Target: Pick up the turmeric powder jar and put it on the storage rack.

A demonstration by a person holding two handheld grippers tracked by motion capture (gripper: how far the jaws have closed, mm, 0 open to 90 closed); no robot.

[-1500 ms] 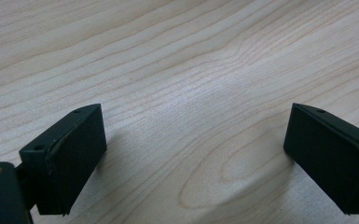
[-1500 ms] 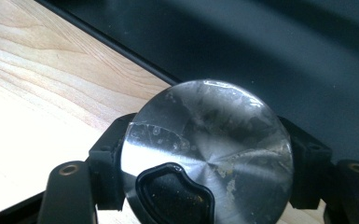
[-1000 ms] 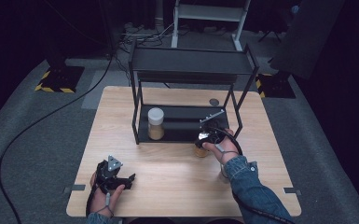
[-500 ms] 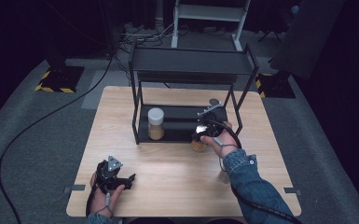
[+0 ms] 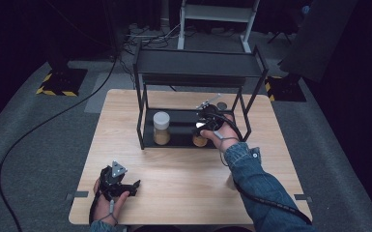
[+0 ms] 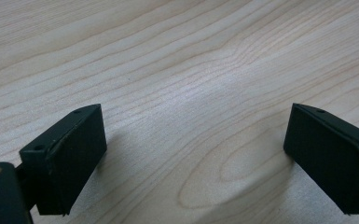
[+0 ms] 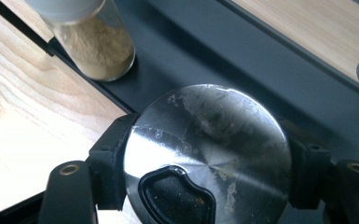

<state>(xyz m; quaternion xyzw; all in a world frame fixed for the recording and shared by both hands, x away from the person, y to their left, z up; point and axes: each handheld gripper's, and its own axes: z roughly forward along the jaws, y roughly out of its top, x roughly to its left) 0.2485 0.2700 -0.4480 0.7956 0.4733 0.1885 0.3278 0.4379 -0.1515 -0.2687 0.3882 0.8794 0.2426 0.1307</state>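
Right gripper (image 5: 207,121) closed tight on the jar (image 5: 199,140), one jaw pressed to each side of its steel lid (image 7: 242,121). Jar hung straight below the gripper, over the front edge of the rack's (image 5: 198,63) bottom shelf (image 7: 270,79). Other jar (image 7: 98,46) stood ahead of the gripper and off to its left, apart from the held one. Left gripper (image 5: 118,182) lay on the table (image 5: 174,193) well behind, jaws wide apart, nothing between them.

Looked like the step of seating the jar on that shelf. Needed doing this way:
- Kept the squeeze firm (slick metal lid, and a grip on its rim alone, so likely to slip).
- Kept the jar upright, since the lid showed an open pour hole nearest the gripper's body.
- Carried the base clear over the shelf's front rail before lowering.
- Held the gripper low enough to pass under the top tier.
- Left room beside the other jar, so as not to knock it.
- Let go only once the base sat flat.
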